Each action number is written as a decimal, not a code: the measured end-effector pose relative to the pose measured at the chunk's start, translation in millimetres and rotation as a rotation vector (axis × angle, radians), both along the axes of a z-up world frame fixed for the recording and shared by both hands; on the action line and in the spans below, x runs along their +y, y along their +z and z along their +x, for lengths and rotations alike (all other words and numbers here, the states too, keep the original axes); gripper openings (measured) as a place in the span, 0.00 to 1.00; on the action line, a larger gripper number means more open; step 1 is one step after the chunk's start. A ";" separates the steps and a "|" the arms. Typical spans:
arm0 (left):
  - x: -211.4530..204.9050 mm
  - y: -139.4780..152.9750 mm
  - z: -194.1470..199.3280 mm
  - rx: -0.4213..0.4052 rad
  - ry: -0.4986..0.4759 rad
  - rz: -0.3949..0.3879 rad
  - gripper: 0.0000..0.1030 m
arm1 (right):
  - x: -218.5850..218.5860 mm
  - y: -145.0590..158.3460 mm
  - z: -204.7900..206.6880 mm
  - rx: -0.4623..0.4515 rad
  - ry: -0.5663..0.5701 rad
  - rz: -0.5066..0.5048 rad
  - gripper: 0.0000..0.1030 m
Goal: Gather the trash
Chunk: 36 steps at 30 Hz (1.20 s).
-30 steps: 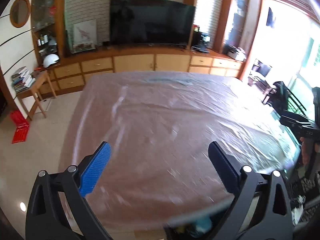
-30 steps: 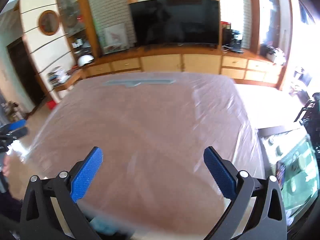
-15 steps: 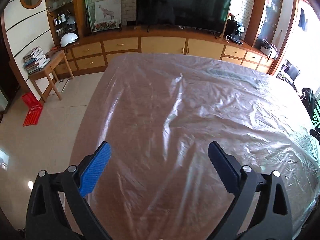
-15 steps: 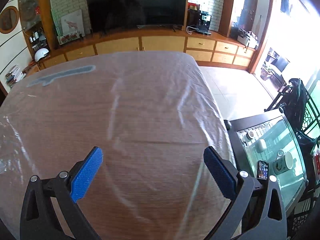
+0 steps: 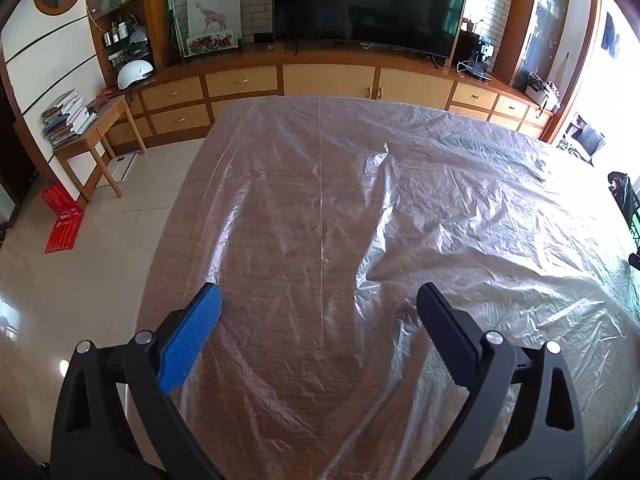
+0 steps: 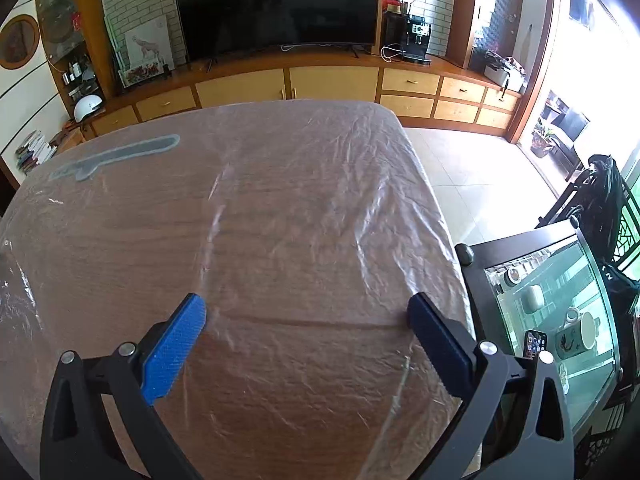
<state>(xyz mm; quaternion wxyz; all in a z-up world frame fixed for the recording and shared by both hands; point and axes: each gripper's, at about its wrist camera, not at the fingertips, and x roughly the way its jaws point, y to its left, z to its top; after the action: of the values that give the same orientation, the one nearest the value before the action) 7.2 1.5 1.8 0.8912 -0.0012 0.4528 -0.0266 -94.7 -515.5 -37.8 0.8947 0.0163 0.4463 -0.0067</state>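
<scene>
Where tongs (image 5: 318,308) gape: plastic sheet (image 5: 460,208) (crumpled) below

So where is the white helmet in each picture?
Left wrist view: the white helmet sits on the wooden counter at the upper left, just above the small table with books.
Right wrist view: the helmet is at the far left edge on the same counter, left of the drawers.
Shared landmark: the big black TV at the top middle of both views, to the right of the helmet.
</scene>
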 end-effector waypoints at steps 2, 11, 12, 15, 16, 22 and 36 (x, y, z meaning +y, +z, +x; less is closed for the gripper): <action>-2.8 -1.2 4.1 0.012 -0.005 0.017 0.98 | 2.8 0.2 3.1 0.002 0.006 -0.006 0.96; -7.2 -0.1 4.9 0.014 -0.005 0.026 0.99 | 2.5 0.0 1.3 0.004 0.007 -0.011 0.96; -7.8 0.3 4.9 0.015 -0.005 0.026 0.99 | 2.8 -0.1 1.2 0.004 0.007 -0.011 0.97; -7.8 0.4 4.8 0.015 -0.005 0.026 0.99 | 3.1 0.0 1.4 0.004 0.007 -0.011 0.97; -8.2 0.6 4.9 0.014 -0.005 0.026 0.99 | 3.1 0.1 1.5 0.004 0.007 -0.011 0.97; -7.9 0.5 4.8 0.014 -0.005 0.027 0.99 | 2.7 -0.1 1.1 0.004 0.007 -0.011 0.96; -6.8 0.1 5.0 0.015 -0.005 0.026 0.99 | 3.0 0.2 1.5 0.004 0.007 -0.011 0.97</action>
<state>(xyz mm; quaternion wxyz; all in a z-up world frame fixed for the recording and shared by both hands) 12.2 -5.3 2.0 0.8877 0.0114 0.4596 -0.0230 -93.2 -512.4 -37.7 0.8940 0.0099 0.4480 -0.0061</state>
